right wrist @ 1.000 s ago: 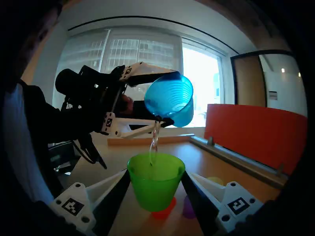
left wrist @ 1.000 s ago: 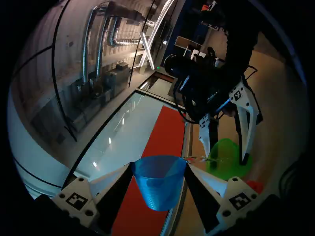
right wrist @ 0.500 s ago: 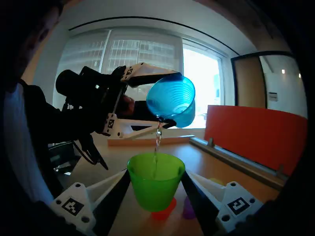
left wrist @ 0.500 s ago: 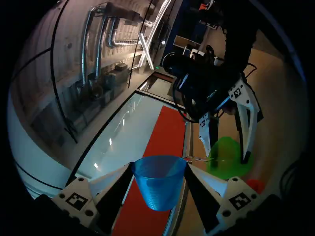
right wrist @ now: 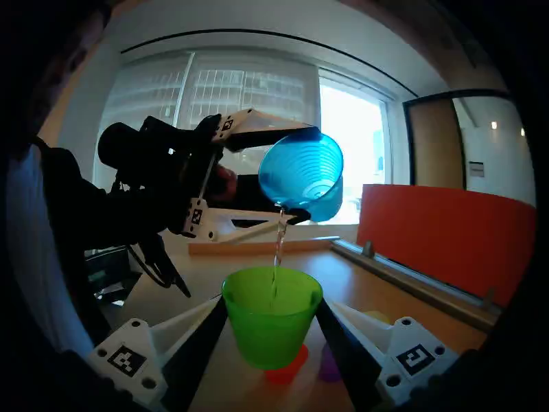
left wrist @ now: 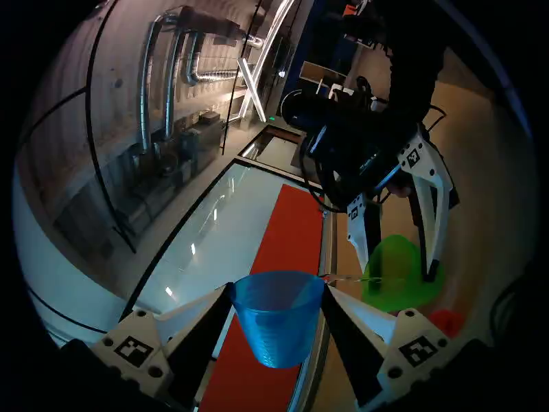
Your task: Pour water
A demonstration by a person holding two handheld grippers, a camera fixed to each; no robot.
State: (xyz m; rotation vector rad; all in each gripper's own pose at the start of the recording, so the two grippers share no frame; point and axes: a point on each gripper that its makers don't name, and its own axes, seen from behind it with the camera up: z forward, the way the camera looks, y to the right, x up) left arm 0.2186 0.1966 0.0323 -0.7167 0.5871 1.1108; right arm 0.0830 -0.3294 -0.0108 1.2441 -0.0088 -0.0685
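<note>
- Worked over a wooden table (right wrist: pixel 357 285), with an orange partition (right wrist: pixel 446 233) standing along its right edge in the right gripper view.
- Caught a person's dark-sleeved arm (right wrist: pixel 89 206) behind the left gripper (right wrist: pixel 305 172), raised high above that table.
- Kept the left gripper's jaws clamped on a blue plastic cup (left wrist: pixel 278 323), one finger pressing each side, mouth tipped down toward the other vessel.
- Kept the right gripper (right wrist: pixel 272 305) low, jaws clamped on a green plastic cup (right wrist: pixel 271 336), upright and directly below the blue one (resting on the table or lifted just off it: could not tell).
- Tipped the blue plastic cup a shade further than a second earlier and nudged it sideways, bringing its lip nearer over the middle of the green plastic cup.
- Watched the water stream (right wrist: pixel 278 247) shrink across that second from a thick, wobbling rope to a thin straight thread, landing near the middle of the green rim.
- Judged from that thinning a blue cup close to empty and a pour nearly finished; probably called only for holding the tilt until the last drips fell, then righting the cup.
- Spotted no spill outside the green rim.
- Left a small red cup (right wrist: pixel 285 367) and a purple cup (right wrist: pixel 328 364) on the table just behind the green one, untouched.
</note>
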